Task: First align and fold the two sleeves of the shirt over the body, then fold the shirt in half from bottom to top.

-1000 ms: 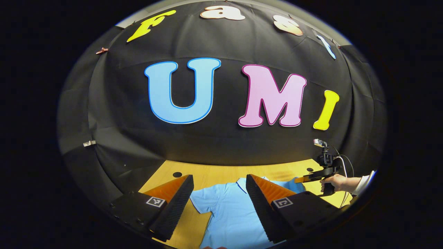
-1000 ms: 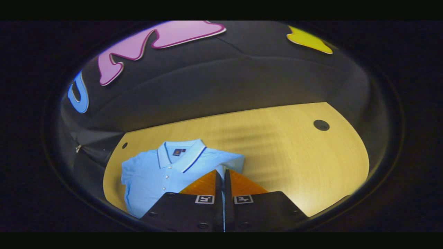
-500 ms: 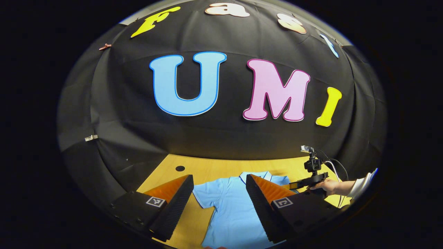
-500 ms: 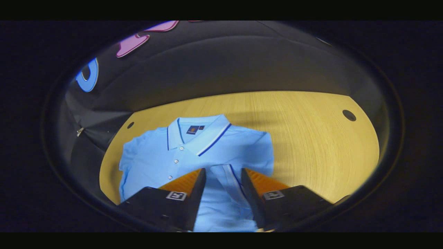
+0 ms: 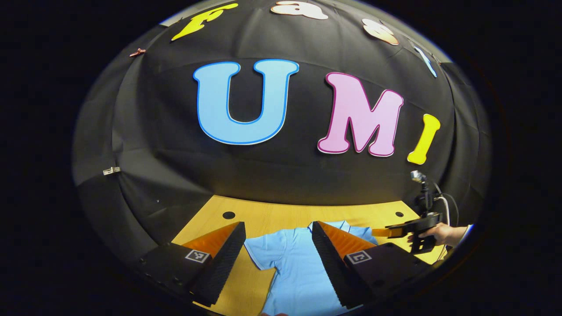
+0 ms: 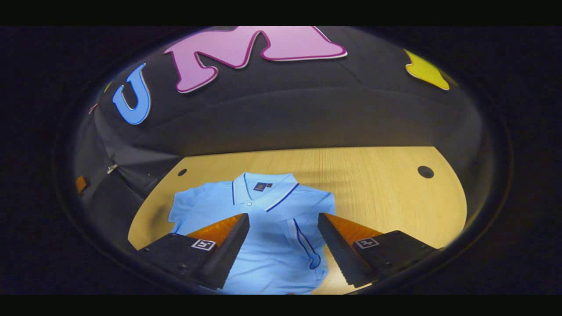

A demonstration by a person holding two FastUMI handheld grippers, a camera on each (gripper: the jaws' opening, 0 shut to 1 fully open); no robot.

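Wooden table (image 6: 386,197), right tool (image 6: 283,239) now spread, sleeve (image 6: 305,239) released

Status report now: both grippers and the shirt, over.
Left gripper open, right gripper open, both empty. Polo shirt flat on table; one sleeve folded over body, other sleeve still out. Nothing obstructing.

Light blue polo shirt (image 6: 268,228) lying flat, front up, on a wooden tabletop (image 6: 386,197), collar toward the far edge, nearer the far left corner than the right. One sleeve folded over the body, its dark-trimmed cuff lying on the chest; the other sleeve spread out toward the tabletop's left edge. Right gripper (image 6: 283,239) held above the shirt's body, fingers wide apart, gripping nothing. Two round holes near the tabletop's far corners.
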